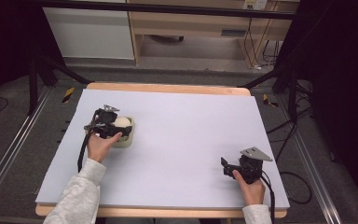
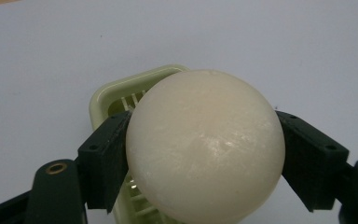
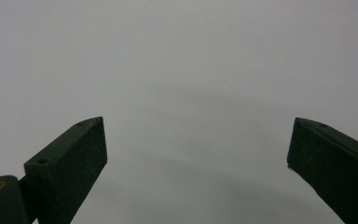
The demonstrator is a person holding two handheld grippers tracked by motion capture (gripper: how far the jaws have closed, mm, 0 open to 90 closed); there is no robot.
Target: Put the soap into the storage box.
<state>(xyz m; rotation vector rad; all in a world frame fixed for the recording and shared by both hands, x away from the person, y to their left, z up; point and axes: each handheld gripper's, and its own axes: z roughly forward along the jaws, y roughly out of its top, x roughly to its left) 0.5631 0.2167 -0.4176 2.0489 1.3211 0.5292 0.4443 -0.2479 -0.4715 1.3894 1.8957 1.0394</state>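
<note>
My left gripper has its fingers clamped on the cream ball above the green tray; my right gripper, near right, spreads its fingers wide.

A rectangular wooden table carries a pale lavender-white sheet that covers nearly the whole top, leaving a strip of light wood bare along the far edge and a thinner one along the near edge. A small pale green plastic tray with a slatted bottom lies directly on the sheet, towards the left edge and nearer the far left corner than the near one.
</note>
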